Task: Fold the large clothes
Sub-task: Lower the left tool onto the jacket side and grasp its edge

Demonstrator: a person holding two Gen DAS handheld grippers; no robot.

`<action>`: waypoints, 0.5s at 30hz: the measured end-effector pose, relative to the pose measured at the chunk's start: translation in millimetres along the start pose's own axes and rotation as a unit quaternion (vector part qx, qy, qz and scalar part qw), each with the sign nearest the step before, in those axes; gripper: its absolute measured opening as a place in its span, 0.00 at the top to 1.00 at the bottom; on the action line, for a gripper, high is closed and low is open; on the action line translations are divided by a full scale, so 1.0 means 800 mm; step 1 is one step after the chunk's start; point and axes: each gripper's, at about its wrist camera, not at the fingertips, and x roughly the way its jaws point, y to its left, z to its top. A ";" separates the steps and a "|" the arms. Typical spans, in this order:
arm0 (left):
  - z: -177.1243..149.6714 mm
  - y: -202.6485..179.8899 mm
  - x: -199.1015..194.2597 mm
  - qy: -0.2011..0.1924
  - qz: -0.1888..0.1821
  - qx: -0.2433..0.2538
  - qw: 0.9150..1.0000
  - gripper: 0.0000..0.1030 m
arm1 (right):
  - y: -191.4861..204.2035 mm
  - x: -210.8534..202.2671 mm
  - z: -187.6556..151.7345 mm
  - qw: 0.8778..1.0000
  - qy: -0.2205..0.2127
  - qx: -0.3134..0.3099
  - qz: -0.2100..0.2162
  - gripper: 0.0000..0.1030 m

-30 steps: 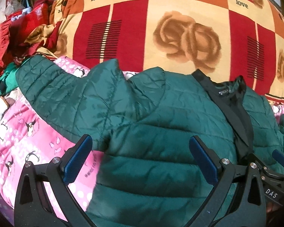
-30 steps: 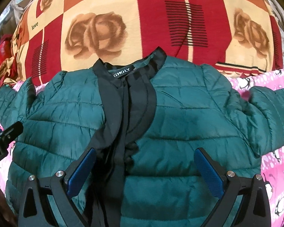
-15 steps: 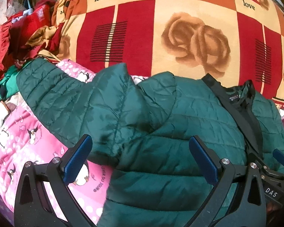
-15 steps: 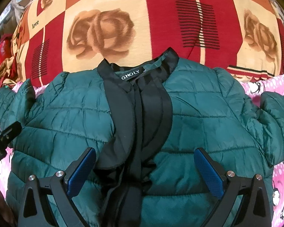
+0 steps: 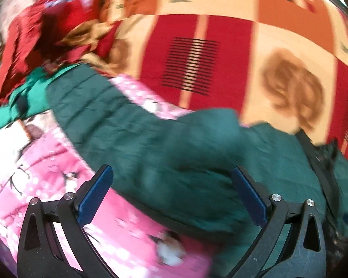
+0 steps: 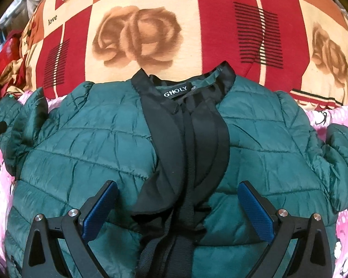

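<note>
- On the bed, a dark green quilted puffer jacket (image 6: 104, 153) lies face up and spread flat over a pink cartoon-print sheet (image 5: 46, 162), collar pointing at a red-and-cream rose-patterned blanket (image 6: 136, 37).
- Black placket and collar trim (image 6: 185, 139) runs down the middle, and the neck label reads "GHOLY".
- Right gripper (image 6: 177, 210) hangs just above the chest, jaws spread wide, nothing between them.
- Left gripper (image 5: 171, 194) is also wide apart and empty, over the jacket's outstretched sleeve (image 5: 99, 115). That view is really blurry, so I can't tell if it's touching the fabric.
- Other sleeve (image 6: 336, 153) sticks out to the side too.
- Progress-wise, I'd say barely started: it looks laid out and smoothed, but no fold is visible yet. Both sleeves need to come in across the body, then the body gets folded up.
- Pile of red clothes (image 5: 41, 30) sits off to the side.
</note>
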 end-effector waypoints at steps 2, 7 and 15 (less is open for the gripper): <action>0.012 0.030 0.014 0.002 0.019 -0.022 1.000 0.01 | 0.000 0.000 0.000 1.000 0.002 0.002 0.004 0.00; 0.038 0.101 0.048 0.004 0.056 -0.079 0.995 0.01 | 0.004 0.000 -0.001 1.000 0.005 -0.005 0.008 0.00; 0.078 0.179 0.091 -0.011 0.113 -0.125 0.986 0.06 | 0.005 0.003 -0.001 1.000 0.008 -0.010 0.009 0.00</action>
